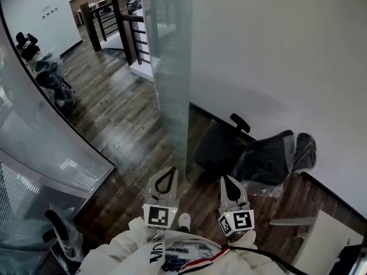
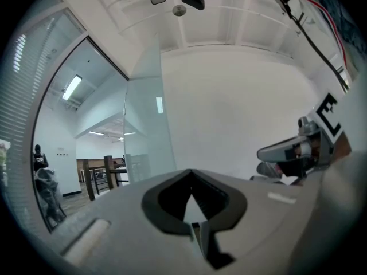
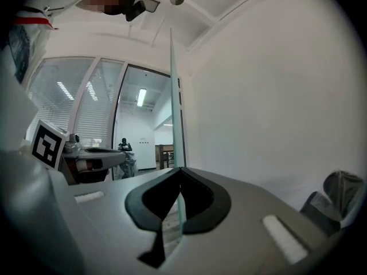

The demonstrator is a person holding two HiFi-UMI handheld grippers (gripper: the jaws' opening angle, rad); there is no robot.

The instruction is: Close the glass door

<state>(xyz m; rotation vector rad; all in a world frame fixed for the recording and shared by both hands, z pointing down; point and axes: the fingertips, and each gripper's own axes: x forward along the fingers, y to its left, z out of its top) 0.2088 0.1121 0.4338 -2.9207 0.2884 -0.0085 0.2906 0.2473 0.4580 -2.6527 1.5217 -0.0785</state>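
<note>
The glass door (image 1: 172, 67) is a tall frosted pane standing open, its edge turned toward me beside the white wall (image 1: 275, 50). My left gripper (image 1: 167, 175) and right gripper (image 1: 228, 182) are side by side low in the head view, a short way before the pane's foot, touching nothing. Both are shut and empty. In the left gripper view the left gripper (image 2: 191, 172) faces the wall, with the glass door (image 2: 146, 136) to its left. In the right gripper view the door's thin edge (image 3: 174, 107) rises straight ahead of the right gripper (image 3: 180, 169).
Two office chairs, a black one (image 1: 221, 145) and one under clear plastic (image 1: 272, 159), stand against the wall right of the door. A curved glass partition (image 1: 40, 148) runs along the left. Beyond are a dark railing (image 1: 114, 22) and a distant person (image 1: 26, 42). A white desk (image 1: 324, 239) sits bottom right.
</note>
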